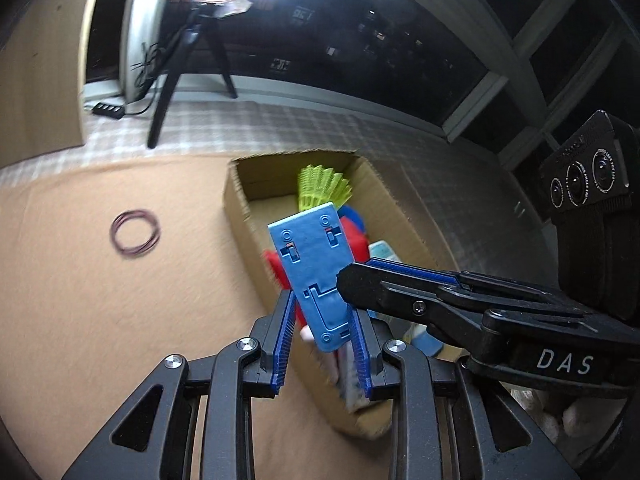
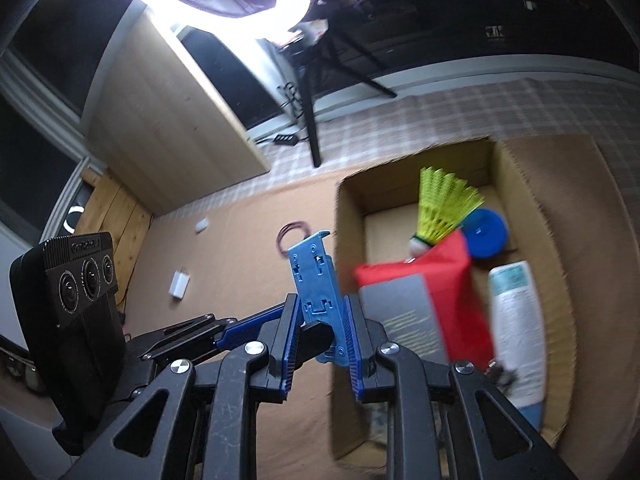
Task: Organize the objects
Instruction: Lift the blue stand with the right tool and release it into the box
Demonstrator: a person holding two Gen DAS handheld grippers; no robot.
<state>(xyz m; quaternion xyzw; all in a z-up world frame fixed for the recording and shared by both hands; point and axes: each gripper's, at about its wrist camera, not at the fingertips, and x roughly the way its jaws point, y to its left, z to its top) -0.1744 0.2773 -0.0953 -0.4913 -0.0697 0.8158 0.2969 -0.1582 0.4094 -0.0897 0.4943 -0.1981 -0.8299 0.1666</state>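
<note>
Just bracket (image 1: 310, 272) over box rim (image 1: 236, 216)

A counter (image 2: 240, 360) covered by a tan-brown cloth, with a pale checked cloth at its far side, carries an open brown cardboard box (image 2: 348, 240). Left of the box on the tan cloth lie a loose coil of thin dark purple rubber bands (image 1: 136, 233), a small white rectangular charger plug (image 2: 179, 283) and a small white blurred object (image 2: 201, 224). A black tripod leg (image 1: 162, 108) and a black power strip (image 1: 107, 109) rest on the checked cloth.
</note>
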